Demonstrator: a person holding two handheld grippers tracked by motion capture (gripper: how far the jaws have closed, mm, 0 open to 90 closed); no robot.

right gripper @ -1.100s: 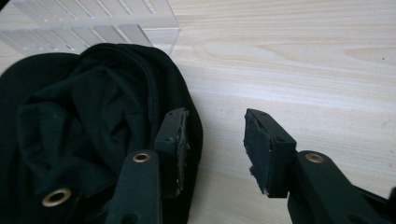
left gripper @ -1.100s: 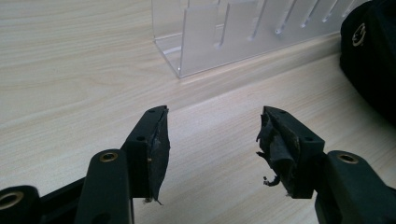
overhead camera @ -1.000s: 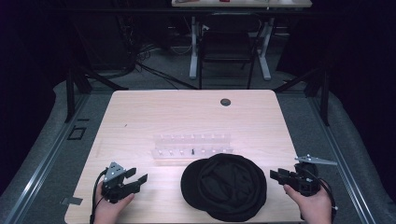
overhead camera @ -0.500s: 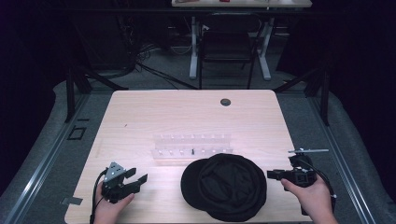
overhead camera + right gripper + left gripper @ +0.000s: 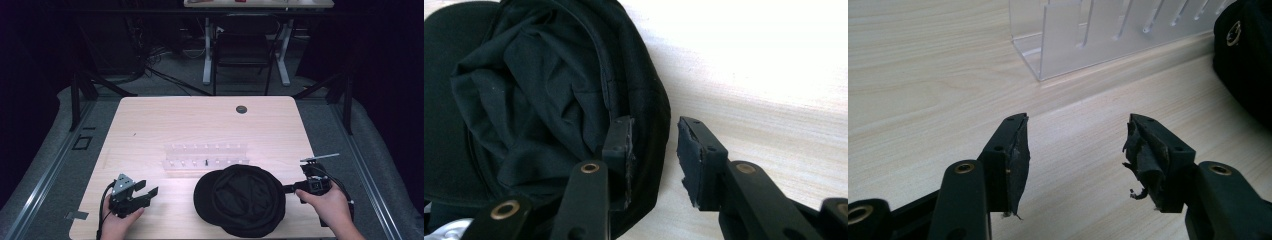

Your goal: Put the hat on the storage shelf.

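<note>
Right gripper view: cap (image 5: 549, 100) hides left pad.

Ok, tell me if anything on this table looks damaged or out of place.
The black rubber pads on the left tool are frayed, with torn shreds hanging off. The black fabric cap lies upside down, its lining crumpled. The clear acrylic rack sits straight, and nothing is spilled.

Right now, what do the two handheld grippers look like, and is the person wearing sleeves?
Both are black two-jaw tools. The left gripper carries a grey three-cornered plate and a black cable; its dark pads are frayed. The right gripper has a grey plate and black cable too. No sleeves show on either forearm.
</note>
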